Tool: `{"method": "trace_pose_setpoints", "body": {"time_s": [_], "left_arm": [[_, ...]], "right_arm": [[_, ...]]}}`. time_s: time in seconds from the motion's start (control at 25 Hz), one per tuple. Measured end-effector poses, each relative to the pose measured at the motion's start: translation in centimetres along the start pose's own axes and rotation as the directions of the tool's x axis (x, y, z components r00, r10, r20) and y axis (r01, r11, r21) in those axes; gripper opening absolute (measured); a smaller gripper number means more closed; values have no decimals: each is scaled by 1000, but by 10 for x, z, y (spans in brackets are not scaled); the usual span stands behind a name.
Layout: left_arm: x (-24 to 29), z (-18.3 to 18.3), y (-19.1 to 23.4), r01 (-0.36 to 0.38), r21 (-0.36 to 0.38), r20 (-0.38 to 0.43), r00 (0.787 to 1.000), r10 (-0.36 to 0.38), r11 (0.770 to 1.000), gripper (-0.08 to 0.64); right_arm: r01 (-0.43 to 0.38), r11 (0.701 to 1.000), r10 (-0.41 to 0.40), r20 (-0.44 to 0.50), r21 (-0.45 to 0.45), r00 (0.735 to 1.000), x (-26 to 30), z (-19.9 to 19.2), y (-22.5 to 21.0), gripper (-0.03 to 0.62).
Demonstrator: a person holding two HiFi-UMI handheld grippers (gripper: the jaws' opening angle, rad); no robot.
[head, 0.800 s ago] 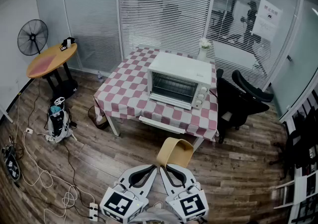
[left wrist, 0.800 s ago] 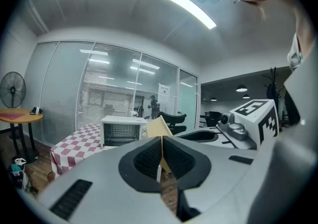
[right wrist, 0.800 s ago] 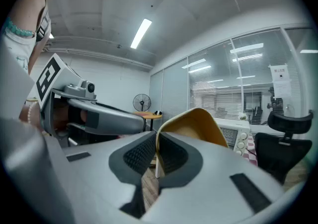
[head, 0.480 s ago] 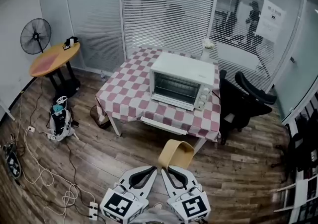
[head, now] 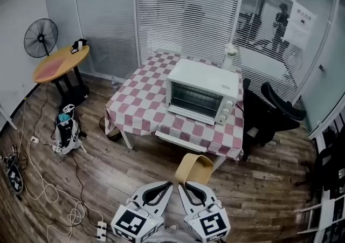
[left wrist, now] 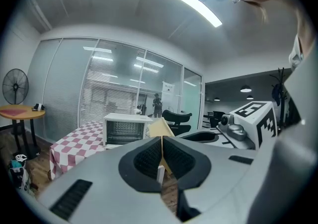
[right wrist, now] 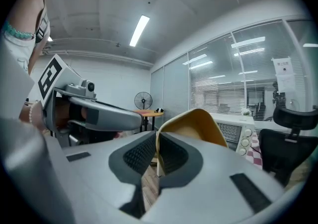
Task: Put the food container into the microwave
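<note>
The tan, curved plastic container (head: 195,166) is pinched at its rim by the left gripper (head: 170,185) and the right gripper (head: 180,185). Bare wooden floor (head: 145,167) lies between it and the white microwave (head: 202,92).

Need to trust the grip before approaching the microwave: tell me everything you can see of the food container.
The food container is a tan, thin-walled, rounded tub, held in the air above the wood floor, short of the checked table. The right gripper and the left gripper each pinch its near rim; nothing else touches it.
</note>
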State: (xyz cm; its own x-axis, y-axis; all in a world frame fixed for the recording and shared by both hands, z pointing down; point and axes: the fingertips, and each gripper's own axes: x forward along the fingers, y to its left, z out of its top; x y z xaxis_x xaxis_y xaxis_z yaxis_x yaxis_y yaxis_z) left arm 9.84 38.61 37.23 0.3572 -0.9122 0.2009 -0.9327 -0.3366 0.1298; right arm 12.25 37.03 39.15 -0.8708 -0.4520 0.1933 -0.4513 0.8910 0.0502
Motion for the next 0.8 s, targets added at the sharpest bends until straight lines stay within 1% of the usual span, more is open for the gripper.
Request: {"method": "trace_pose_setpoints", "body": {"time_s": [0.16,0.4,0.6,0.8], "left_arm": [[26,7,22,29,4,10,1000,-29,1000,17],[76,26,60,103,24,15,995,-103,994,17],[106,41,92,125,33,33,991,-126,992,17],[121,46,120,130,28,26,991,-131,991,17]], "right_arm": [[28,1000,-28,2,-6,1000,23,4,-23,17],[83,996,-83,-8,-16,997,66,14,-65,17],[109,994,-110,-4,-21,994,101,24,-92,17],[121,992,-121,-22,-23,992,130,30,-105,17]]}}
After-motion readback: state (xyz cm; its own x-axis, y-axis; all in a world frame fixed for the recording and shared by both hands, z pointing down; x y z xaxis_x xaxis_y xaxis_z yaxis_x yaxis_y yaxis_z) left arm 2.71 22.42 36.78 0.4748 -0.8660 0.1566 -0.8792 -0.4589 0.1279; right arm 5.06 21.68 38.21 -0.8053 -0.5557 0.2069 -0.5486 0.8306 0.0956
